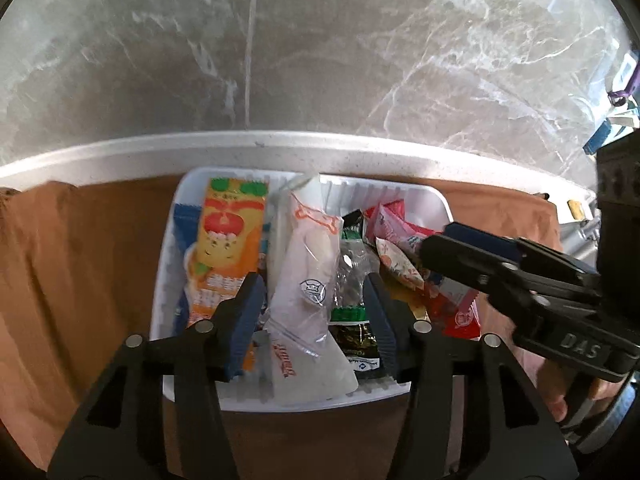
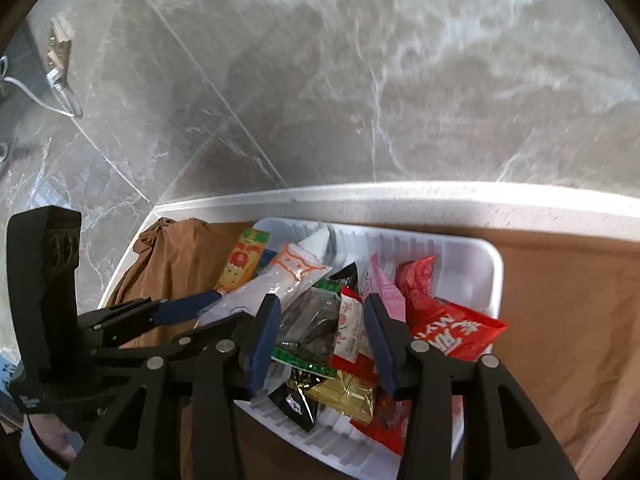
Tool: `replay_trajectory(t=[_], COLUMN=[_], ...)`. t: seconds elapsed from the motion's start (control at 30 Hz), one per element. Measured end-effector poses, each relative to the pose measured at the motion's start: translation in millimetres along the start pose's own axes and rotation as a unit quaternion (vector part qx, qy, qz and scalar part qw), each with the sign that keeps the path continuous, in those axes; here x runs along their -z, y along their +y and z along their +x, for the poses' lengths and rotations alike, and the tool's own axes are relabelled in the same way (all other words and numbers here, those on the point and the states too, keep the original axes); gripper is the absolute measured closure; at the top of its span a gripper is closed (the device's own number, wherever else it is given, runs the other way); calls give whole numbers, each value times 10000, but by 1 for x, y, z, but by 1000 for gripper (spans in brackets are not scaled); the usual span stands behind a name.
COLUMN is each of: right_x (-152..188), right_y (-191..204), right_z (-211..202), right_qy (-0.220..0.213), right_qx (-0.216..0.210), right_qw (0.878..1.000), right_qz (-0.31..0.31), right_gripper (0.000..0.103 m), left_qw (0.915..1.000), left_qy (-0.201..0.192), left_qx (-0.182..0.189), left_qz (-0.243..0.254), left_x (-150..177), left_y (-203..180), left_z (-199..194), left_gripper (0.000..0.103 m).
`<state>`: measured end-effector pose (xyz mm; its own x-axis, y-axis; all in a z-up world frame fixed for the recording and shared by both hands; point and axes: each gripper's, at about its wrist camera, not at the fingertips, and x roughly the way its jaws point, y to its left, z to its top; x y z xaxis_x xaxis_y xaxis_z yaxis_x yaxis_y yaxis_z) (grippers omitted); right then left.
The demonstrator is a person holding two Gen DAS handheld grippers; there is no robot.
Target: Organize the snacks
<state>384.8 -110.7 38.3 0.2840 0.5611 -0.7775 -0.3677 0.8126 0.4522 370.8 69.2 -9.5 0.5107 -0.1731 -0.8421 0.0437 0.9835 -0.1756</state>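
A white ribbed tray [image 1: 168, 256] [image 2: 472, 256] full of snack packets sits on a brown cloth. My left gripper [image 1: 314, 304] is open above it, its fingers either side of a white translucent packet [image 1: 308, 276] [image 2: 276, 284], not touching. An orange packet [image 1: 228, 236] [image 2: 240, 264] lies to the left. My right gripper [image 2: 320, 336] [image 1: 436, 248] is open over a clear green-edged packet [image 2: 310, 324] [image 1: 350, 276] and a small white-and-red packet [image 2: 350, 330]. Red packets [image 2: 452, 328] and pink ones [image 2: 386, 296] lie to the right, a gold one [image 2: 346, 394] near the front.
The brown cloth [image 1: 88, 264] [image 2: 568, 320] covers a white table whose far edge [image 1: 320, 148] [image 2: 440, 200] lies just behind the tray. Grey marble floor [image 1: 320, 48] lies beyond. A cable and plug [image 2: 56, 84] lie on the floor far left.
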Motion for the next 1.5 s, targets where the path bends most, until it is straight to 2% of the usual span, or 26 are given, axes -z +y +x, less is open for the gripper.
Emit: replay_trajectory(t=[0.2,0.33,0.5,0.67,0.73,0.97,1.5], right_x=[10,26,51,76,84,104,142], right_y=[14,27,35,41,42,44,53], right_z=[-34,-57,-82,-109,-119,-151,-197], right_qy=[-315,-486,-639,-876,-961,-1226,-1472], right_qx=[224,455,740,1110,1204,1433,1483], right_qw=[9989,9967,9933,9871,9853,9801,9771], right_qz=[-252,-465,-618,-744,-735,-621,-395], right_gripper=[54,49,35,17,14,14,14], left_qw=[9990,9974,9955,9934,9920,9860,9775], left_qy=[-288,-494,-629,-772,-836,-1072,-1367], left_qx=[-277,-415,-553,-612,-670,-831,-1034], left_qz=[184,320,451,595,671,972,1231], left_x=[4,14,26,40,46,62,94], left_y=[-9,-21,-37,-52,-58,-79,-106], left_z=[-30,-55,-82,-106,-115,-145,-202], left_gripper=[52,46,40,36,36,33,33])
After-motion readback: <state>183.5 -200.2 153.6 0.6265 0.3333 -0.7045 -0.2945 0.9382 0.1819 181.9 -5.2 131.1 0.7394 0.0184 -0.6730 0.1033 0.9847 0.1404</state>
